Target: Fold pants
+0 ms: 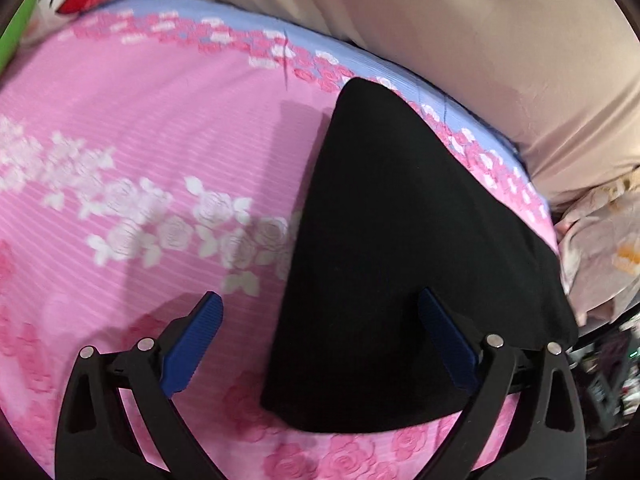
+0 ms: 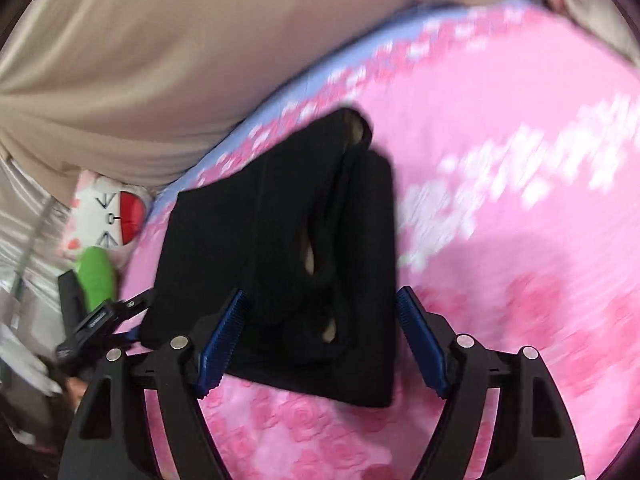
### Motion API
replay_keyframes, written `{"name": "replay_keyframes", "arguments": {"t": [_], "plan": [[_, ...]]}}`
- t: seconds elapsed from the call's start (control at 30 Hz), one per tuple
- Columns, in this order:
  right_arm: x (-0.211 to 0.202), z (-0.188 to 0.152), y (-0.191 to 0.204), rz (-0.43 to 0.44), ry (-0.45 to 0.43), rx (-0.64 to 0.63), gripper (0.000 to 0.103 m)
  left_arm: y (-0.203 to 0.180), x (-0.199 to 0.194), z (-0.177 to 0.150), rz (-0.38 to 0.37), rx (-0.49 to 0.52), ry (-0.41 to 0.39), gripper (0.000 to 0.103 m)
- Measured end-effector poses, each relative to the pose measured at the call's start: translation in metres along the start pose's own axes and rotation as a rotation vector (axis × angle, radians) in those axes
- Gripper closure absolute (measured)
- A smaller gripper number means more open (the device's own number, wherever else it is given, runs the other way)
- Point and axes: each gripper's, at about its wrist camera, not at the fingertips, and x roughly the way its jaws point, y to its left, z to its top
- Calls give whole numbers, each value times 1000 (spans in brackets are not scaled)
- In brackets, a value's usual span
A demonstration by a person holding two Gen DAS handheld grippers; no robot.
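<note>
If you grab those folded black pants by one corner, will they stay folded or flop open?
The folded black fabric pants would probably flop open: the layers lie loose and gape at the edges. They look soft, not stiff, so they'd likely droop. On the pink flowery bedspread they'd probably drag, not slide.

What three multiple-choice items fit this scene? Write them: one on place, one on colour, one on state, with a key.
1. The pants lie
A. on the pink floral bedspread
B. on a wooden floor
C. in a basket

2. The pants are
A. white
B. black
C. green

3. The right gripper is
A. shut on the pants
B. shut, empty
C. open

Key: A, the rose-patterned cover surrounds them; B, the fabric is dark black in both views; C, its blue pads stand wide apart, not pressing the cloth.
</note>
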Motion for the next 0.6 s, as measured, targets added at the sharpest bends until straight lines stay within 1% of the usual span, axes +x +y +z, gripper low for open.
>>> {"name": "replay_keyframes", "arguments": {"t": [0.03,0.07,0.1,0.13,0.17,0.2,0.23,0.27,0.3,0.37,0.43,0.47,0.5,0.53,0.57,0.6], "plan": [[5,0,-5,0,4,10,28,1,0,1,-11,-5,-9,8],[10,-1,-7,15,4,21,27,1,1,2,-19,2,-8,13],[11,-2,-4,31,-12,20,31,0,1,3,-48,15,-7,40],[16,-2,-1,47,-8,22,48,0,3,3,-89,22,8,59],[18,-2,0,64,3,29,62,1,1,4,-105,6,19,66],[16,0,2,85,-3,35,65,-1,-6,4,-104,15,6,81],[13,2,5,86,-7,23,68,-5,-14,5,-93,39,-13,84],[8,4,10,83,-12,4,70,-8,-26,3,-89,59,-37,85],[2,6,19,102,-15,-12,70,-11,-37,1,-93,74,-41,85],[-16,5,31,145,-9,-40,71,-15,-56,-5,-88,101,-35,85],[-32,-4,37,158,1,-68,71,-14,-80,-21,-84,142,-24,85],[-37,-11,38,156,11,-82,70,-11,-85,-27,-74,150,-13,85],[-39,-22,36,148,37,-90,68,-7,-89,-37,-56,156,9,84],[-36,-31,33,132,69,-98,61,-5,-88,-42,-39,158,27,81],[-31,-37,30,101,92,-105,52,0,-83,-52,2,165,53,78],[-24,-47,23,13,108,-108,48,1,-79,-59,48,180,55,72]]}}
